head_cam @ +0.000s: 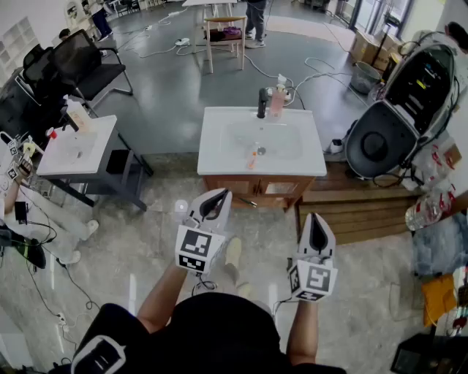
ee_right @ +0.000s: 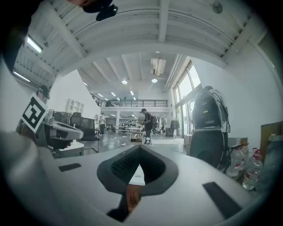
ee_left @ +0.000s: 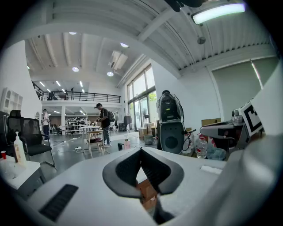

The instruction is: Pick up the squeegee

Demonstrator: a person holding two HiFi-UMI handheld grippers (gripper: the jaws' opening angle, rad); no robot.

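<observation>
The left gripper (head_cam: 217, 197) and the right gripper (head_cam: 318, 223) both have their fingers pressed together, holding nothing. A small orange thing (head_cam: 252, 160) lies on the white sink (head_cam: 219, 157) ahead, well apart from both.

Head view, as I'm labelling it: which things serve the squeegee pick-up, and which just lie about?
For the job: small orange tool, likely the squeegee, in the white basin; left gripper, right gripper, both shut.
Lying about: pink bottle, black office chair, wooden chair.
</observation>
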